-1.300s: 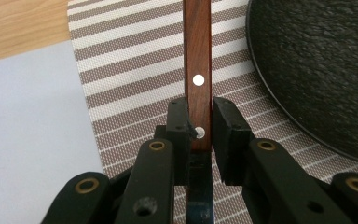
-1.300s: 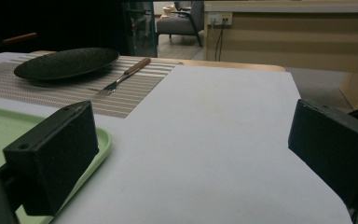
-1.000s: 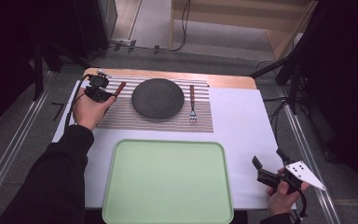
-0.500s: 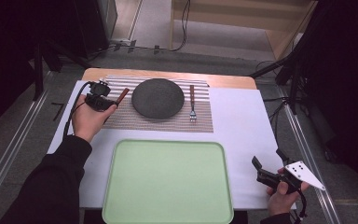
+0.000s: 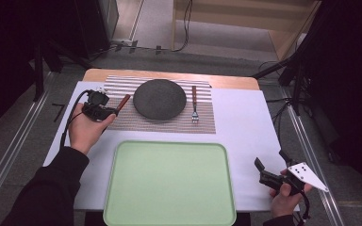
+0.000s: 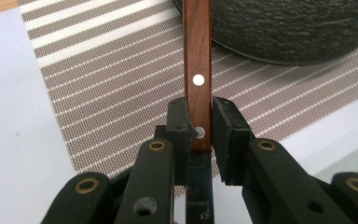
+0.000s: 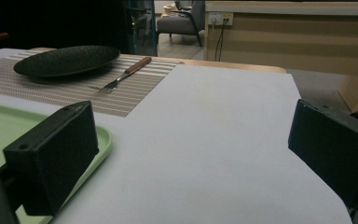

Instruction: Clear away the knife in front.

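Note:
My left gripper (image 5: 109,111) is held over the left end of the striped placemat (image 5: 202,121), shut on a knife (image 5: 123,101) with a wooden handle. In the left gripper view the jaws (image 6: 200,133) clamp the riveted handle (image 6: 197,70) near where it meets the blade, and the handle points away toward the dark round plate (image 6: 298,28). That plate (image 5: 160,99) sits mid-placemat, with a fork (image 5: 194,106) to its right. My right gripper (image 5: 264,172) rests at the table's near right corner, open with nothing between its pads (image 7: 191,149).
A pale green tray (image 5: 169,183) lies on the white table cover at the near middle, its corner (image 7: 98,140) beside my right gripper's left jaw. Beyond it lie the plate (image 7: 67,59) and fork (image 7: 121,77). Table rails run along both sides.
My left hand has drawn back toward the person with the knife in its jaws. The right gripper has stayed put.

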The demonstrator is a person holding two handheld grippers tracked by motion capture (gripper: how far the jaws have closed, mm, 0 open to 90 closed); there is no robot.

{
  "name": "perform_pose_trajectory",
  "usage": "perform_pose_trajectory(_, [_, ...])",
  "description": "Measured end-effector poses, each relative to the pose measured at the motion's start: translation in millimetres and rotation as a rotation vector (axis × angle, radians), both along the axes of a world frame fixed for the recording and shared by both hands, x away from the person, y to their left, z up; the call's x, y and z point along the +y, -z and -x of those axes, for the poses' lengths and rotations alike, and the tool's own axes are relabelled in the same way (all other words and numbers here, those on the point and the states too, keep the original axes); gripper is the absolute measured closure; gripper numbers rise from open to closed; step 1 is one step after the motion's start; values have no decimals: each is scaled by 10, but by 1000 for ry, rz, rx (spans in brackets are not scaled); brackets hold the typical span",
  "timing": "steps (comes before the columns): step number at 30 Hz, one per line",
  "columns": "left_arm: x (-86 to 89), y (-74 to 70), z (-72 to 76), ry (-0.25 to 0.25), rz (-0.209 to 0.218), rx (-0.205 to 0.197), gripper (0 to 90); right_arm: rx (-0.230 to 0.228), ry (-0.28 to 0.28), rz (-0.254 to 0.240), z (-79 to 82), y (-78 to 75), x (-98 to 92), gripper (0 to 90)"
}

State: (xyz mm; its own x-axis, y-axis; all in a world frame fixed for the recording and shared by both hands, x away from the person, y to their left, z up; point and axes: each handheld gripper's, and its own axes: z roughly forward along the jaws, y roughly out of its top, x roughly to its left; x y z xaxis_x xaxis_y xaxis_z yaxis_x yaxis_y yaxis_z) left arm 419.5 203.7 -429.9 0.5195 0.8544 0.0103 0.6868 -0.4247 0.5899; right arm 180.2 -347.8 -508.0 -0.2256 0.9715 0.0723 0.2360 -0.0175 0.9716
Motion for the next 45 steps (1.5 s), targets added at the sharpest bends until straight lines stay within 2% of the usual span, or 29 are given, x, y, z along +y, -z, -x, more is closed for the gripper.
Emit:
perform_pose_trajectory(11, [-82,-52,208,39,17,-14,774,-1,-2,1,-2,1,0,0])
perform_pose_trajectory(26, [-227,-83,466,106,16,-24,774,1,-1,-2,-3,0,0,0])
perform_pose_trajectory(34, [-292,-34,614,136,13,-20,774,1,-2,-2,-4,1,1,0])
perform_pose_trajectory(37, [-318,-13,671,146,-4,-30,774,-2,-5,-1,-1,0,2,0])
perform_pose_trajectory(45, [-358,43,825,166,14,-20,774,-2,-4,0,-1,0,3,0])
